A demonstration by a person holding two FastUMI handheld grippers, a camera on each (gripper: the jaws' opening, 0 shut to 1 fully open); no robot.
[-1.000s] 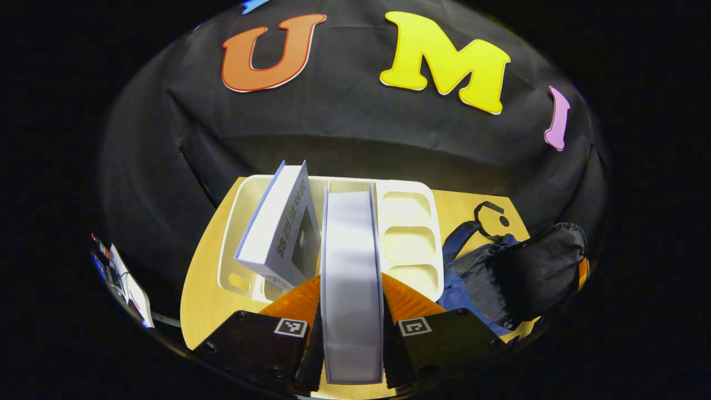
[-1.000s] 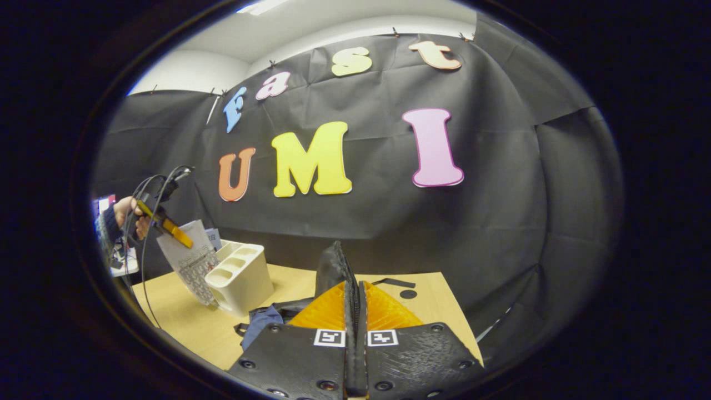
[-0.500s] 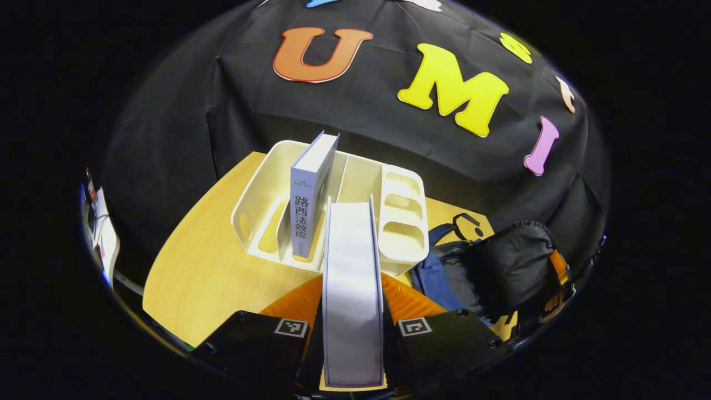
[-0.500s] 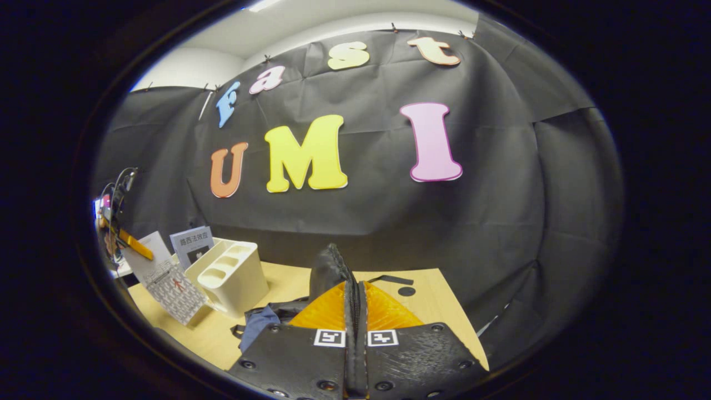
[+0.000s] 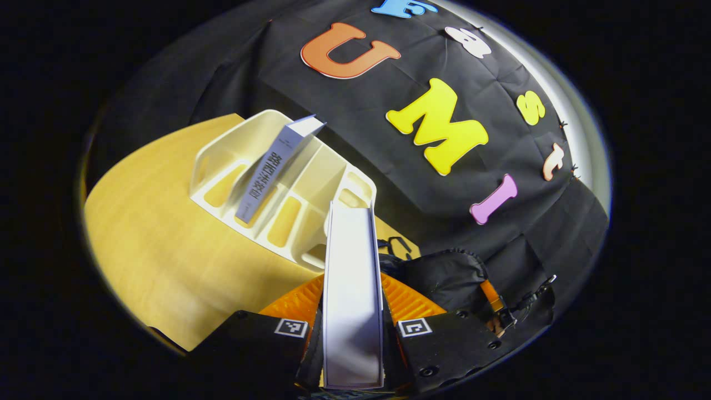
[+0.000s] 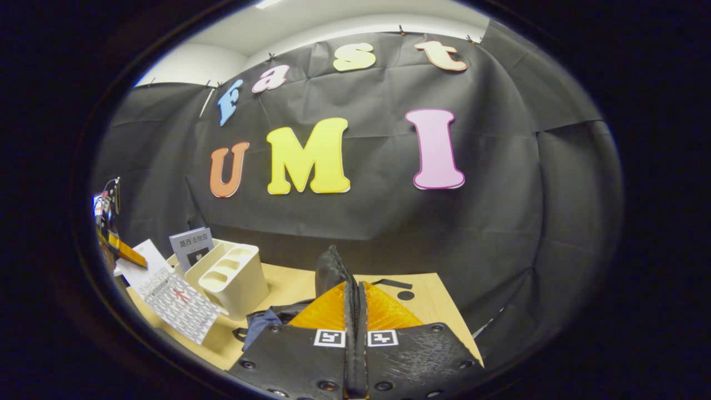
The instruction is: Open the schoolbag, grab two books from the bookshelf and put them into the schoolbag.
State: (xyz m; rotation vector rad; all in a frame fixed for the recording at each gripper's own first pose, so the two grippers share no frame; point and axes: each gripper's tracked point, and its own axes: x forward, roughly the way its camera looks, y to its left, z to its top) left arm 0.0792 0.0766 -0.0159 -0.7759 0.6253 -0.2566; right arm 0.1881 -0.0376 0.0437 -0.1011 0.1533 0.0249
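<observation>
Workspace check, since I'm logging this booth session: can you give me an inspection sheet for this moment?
Surface: wooden table, bare wood in front of the bookshelf.
Job's things: cream bookshelf holds one grey book leaning in a slot; a white book is out of the shelf; the dark schoolbag lies beside the shelf.
Clutter: nothing seen.
Grippers: left gripper is shut on the white book; right gripper grips a raised edge of the schoolbag, fingers nearly together.
Cables: some near the left gripper at the edge of the right gripper view.
Surroundings: black cloth wall behind the table.
</observation>
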